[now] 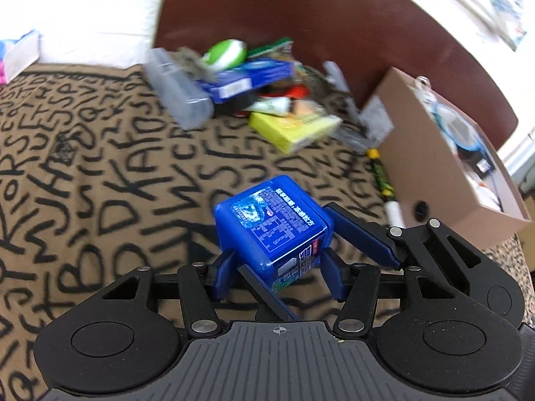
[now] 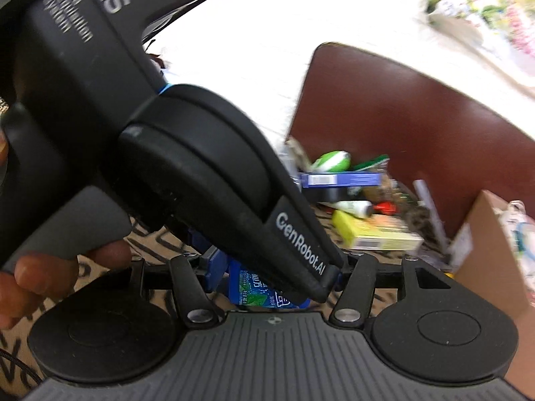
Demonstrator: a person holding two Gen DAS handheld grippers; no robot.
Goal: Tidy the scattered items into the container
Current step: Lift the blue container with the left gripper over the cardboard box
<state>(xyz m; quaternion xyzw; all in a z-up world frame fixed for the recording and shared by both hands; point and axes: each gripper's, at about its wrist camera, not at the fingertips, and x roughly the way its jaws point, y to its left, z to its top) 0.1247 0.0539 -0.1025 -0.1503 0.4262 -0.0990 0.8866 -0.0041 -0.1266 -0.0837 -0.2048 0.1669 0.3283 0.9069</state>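
A small blue box [image 1: 271, 220] with a printed label hangs above the lettered brown cloth [image 1: 100, 183]. My left gripper [image 1: 277, 256] is shut on it from both sides. A finger [image 1: 361, 234] of the right gripper lies against the box's right side, and a thin one passes under it. In the right wrist view the blue box [image 2: 254, 289] sits between the fingers of my right gripper [image 2: 276, 272], mostly hidden by the left gripper's housing [image 2: 200, 167]. The open cardboard box [image 1: 431, 173] stands at the right with several items inside.
A blurred pile lies ahead: a clear plastic case [image 1: 180, 90], a green-and-white object [image 1: 225, 53], a flat blue pack [image 1: 247, 77], a yellow box [image 1: 291, 127]. A green marker [image 1: 381, 177] lies beside the cardboard box. A dark red panel [image 1: 301, 16] rises behind. A person's fingers [image 2: 40, 277] grip the handle.
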